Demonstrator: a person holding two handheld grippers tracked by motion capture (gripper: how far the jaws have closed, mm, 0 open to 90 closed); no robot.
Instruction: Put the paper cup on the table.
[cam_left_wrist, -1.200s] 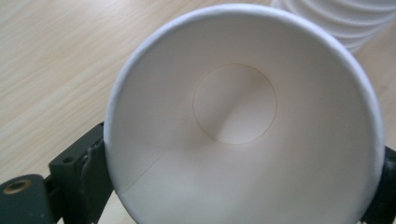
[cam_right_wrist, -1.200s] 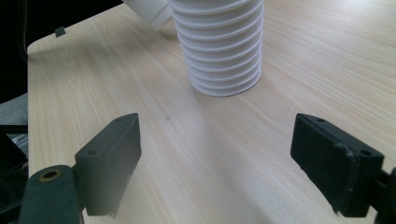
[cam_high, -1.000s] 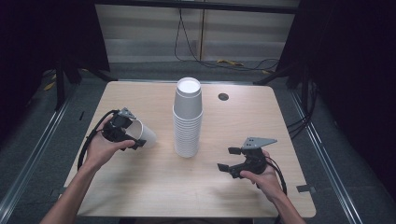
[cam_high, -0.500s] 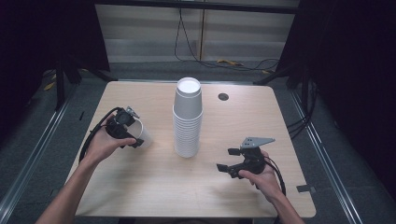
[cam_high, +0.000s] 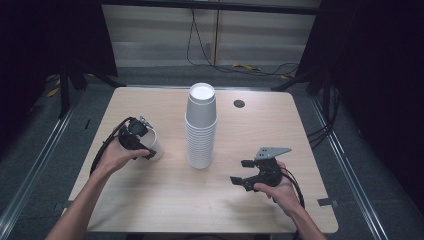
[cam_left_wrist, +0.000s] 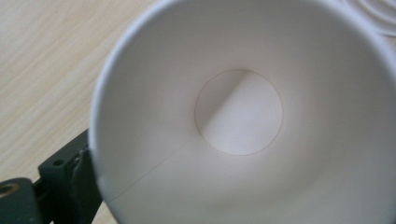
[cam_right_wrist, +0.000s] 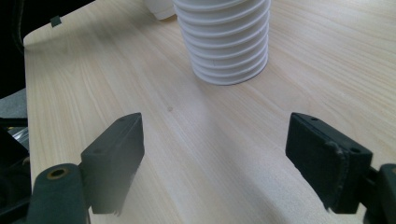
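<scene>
Holding 1 white paper cup (cam_high: 151, 145) by its rim, the left tool (cam_high: 136, 140) sits over the left part of the wooden surface (cam_high: 165, 210), with the cup low at the surface; whether its base touches down cannot be told. In the left gripper view the camera looks straight into the cup's mouth (cam_left_wrist: 243, 112), and 1 black jaw presses the outside of the wall at lower left; the other jaw is hidden, so the tool looks closed on the cup wall.

The cup should handle as very light, thin and easily dented: a hard squeeze would likely buckle the wall or fold the rim. The rolled rim is the stiffest place to pinch, and that is where the grip sits. The smooth paper may slip if the grip slackens.

Near the middle stands the tall stack of cups (cam_high: 200, 127), upright and apart from the held cup. It looks tippy, so any sideways brush could topple it.

The right tool (cam_high: 245, 171) rests at the lower right, jaws spread wide and holding nothing; the right gripper view shows bare wood between them and the stack's base (cam_right_wrist: 229, 51) ahead.

Open room lies in front of the stack and along the near edge; the left edge is near the left hand (cam_high: 117, 157).
</scene>
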